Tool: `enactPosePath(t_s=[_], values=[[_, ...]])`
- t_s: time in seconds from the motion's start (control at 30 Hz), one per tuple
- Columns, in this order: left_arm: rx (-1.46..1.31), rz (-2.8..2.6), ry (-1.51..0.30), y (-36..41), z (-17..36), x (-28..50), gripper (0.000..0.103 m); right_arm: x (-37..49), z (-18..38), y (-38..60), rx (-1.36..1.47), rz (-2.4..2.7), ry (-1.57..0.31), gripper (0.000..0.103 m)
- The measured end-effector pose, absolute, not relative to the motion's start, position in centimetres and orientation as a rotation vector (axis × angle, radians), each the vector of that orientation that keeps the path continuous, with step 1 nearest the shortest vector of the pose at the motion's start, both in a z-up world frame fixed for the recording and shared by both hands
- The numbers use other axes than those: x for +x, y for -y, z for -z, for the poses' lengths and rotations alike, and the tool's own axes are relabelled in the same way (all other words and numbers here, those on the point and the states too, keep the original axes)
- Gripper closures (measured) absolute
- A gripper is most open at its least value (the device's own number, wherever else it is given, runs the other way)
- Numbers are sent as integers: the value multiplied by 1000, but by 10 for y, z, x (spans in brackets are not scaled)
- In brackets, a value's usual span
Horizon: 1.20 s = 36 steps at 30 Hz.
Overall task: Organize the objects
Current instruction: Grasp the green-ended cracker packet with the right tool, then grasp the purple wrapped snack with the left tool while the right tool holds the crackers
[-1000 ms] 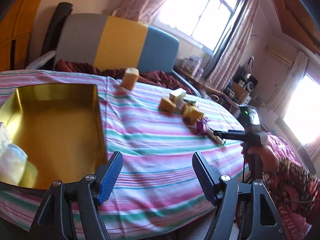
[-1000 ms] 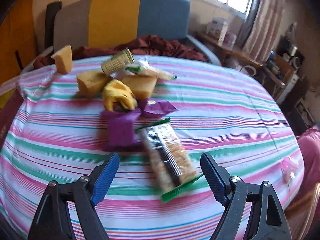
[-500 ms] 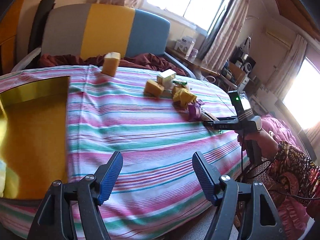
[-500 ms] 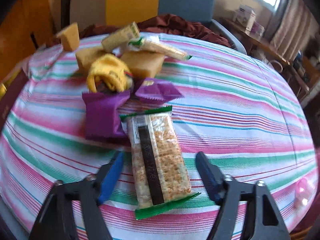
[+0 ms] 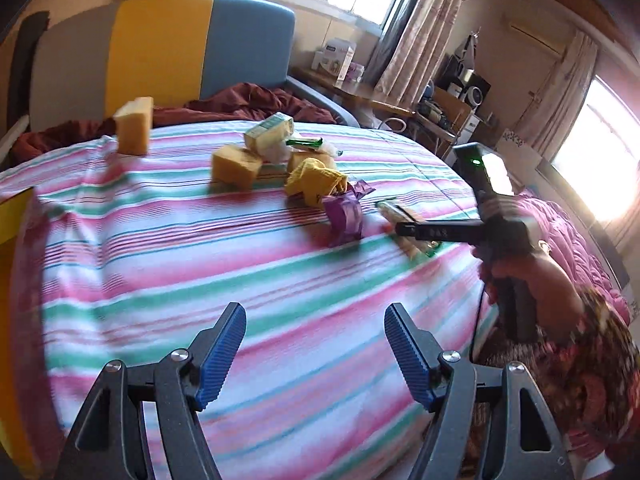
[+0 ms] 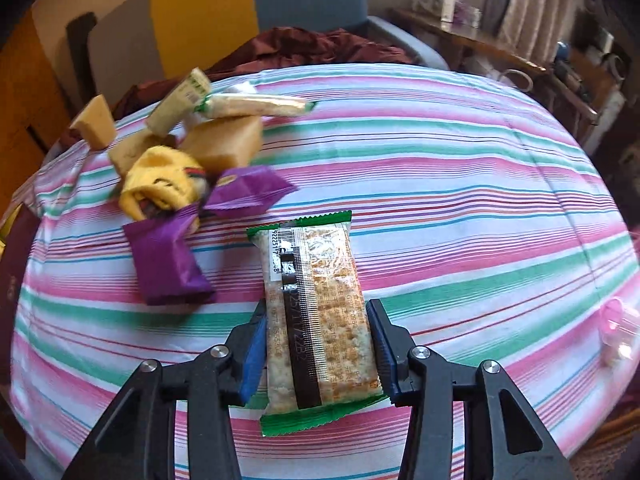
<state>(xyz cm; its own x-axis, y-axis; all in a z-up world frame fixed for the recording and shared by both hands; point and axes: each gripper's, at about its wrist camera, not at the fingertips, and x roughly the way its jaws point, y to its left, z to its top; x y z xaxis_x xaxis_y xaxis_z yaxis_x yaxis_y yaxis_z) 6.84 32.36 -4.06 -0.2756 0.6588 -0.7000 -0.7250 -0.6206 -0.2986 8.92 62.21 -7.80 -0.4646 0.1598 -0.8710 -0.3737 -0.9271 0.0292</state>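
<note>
A green-edged cracker packet (image 6: 316, 304) lies on the striped tablecloth (image 6: 460, 208). My right gripper (image 6: 318, 336) is shut on its near half, blue pads against both long sides. In the left wrist view the right gripper (image 5: 404, 228) sits over the packet (image 5: 416, 246). My left gripper (image 5: 316, 344) is open and empty above the near cloth. A pile lies beyond: purple wrappers (image 6: 166, 258), a yellow cloth (image 6: 160, 184), yellow sponges (image 6: 222, 144), a small carton (image 6: 180, 102) and a second cracker packet (image 6: 256, 105).
A lone sponge (image 5: 134, 125) stands at the table's far left edge. A gold tray's edge (image 5: 12, 210) shows at far left. A grey, yellow and blue sofa (image 5: 160, 48) with a dark red blanket (image 5: 248, 100) lies behind the table. A pink object (image 6: 618, 322) sits at the right edge.
My right gripper moved forward and closed on the cracker packet. My left gripper swung right, away from the gold tray, and stayed open.
</note>
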Motion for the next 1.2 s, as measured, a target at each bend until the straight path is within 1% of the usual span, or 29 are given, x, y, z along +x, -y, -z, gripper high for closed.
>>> enactPosePath(t_s=[0.13, 0.3, 0.47, 0.6, 0.67, 0.7, 0.73, 0.77, 0.83, 0.9, 1.07, 1.2], values=[[-1097, -1991, -81, -369, 57, 55, 30, 91, 74, -634, -1369, -2348, -223, 56], [-1185, -1977, -91, -423, 75, 40, 30, 93, 74, -645, -1368, -2326, -297, 56], [-1177, -2010, -121, -462, 82, 30, 30, 89, 78, -641, -1387, -2308, -277, 56], [-1142, -2061, -116, -477, 85, 22, 30, 87, 83, -643, -1408, -2295, -315, 56], [-1145, -2067, -140, -483, 92, 19, 33, 87, 84, -644, -1415, -2290, -324, 56], [-1149, -2068, -146, -485, 95, 17, 37, 87, 84, -644, -1415, -2289, -326, 56], [-1160, -2070, -143, -484, 99, 15, 49, 87, 84, -643, -1416, -2290, -324, 56], [-1154, -2077, -144, -484, 101, 15, 56, 87, 84, -643, -1418, -2293, -318, 56], [-1141, -2082, -120, -478, 101, 12, 63, 86, 83, -641, -1417, -2300, -303, 56], [-1146, -2082, -86, -471, 102, 9, 66, 85, 82, -639, -1415, -2310, -293, 56], [-1109, -2086, -99, -457, 102, 15, 67, 84, 82, -632, -1411, -2327, -254, 56], [-1103, -2071, -54, -440, 103, 18, 67, 82, 78, -626, -1385, -2353, -211, 56]])
